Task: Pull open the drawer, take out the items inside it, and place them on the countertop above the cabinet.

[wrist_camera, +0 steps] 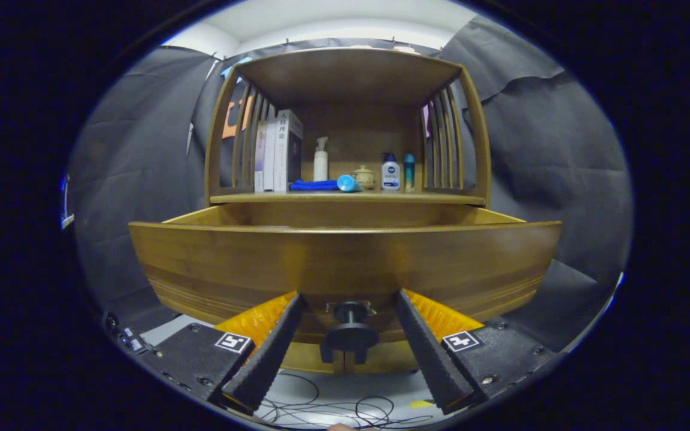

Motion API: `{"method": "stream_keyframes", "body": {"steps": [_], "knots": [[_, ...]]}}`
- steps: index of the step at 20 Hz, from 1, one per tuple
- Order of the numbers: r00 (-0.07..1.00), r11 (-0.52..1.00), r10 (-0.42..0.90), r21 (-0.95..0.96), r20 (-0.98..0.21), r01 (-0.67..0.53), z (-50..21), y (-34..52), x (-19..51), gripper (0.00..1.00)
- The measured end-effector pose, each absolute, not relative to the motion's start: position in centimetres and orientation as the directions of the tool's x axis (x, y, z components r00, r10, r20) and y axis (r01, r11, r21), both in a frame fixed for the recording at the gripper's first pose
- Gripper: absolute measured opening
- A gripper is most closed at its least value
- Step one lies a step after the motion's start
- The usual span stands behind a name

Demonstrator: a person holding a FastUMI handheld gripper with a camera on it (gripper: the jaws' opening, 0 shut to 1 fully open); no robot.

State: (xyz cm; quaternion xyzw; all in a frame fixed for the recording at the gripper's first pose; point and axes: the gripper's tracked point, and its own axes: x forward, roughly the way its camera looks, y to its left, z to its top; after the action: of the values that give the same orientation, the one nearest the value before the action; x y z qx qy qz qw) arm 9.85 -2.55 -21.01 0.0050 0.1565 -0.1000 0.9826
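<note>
The wooden drawer (345, 263) of the cabinet stands pulled out toward me, its front panel just ahead of my fingers. Its dark round knob (351, 332) sits between my two fingertips, and neither finger touches it. My gripper (350, 299) is open, one finger on each side of the knob. The drawer's inside is hidden behind the front panel. Above it lies the countertop (441, 197), with a blue cloth (314, 185) and a light blue tube (350, 183) lying on it.
On the countertop stand books (279, 152), a white pump bottle (320, 159), a small ceramic jar (364, 176), a white-and-blue bottle (390, 172) and a teal bottle (409, 170). A shelf roof (348, 75) with slatted sides covers them. Cables (321, 410) lie on the floor below.
</note>
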Motion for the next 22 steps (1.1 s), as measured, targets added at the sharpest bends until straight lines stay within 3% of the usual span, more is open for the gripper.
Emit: {"method": "stream_keyframes", "body": {"steps": [22], "knots": [[0.913,0.975,-0.224,-0.08,-0.341,0.209,-21.8,-4.7,20.2,1.0]]}}
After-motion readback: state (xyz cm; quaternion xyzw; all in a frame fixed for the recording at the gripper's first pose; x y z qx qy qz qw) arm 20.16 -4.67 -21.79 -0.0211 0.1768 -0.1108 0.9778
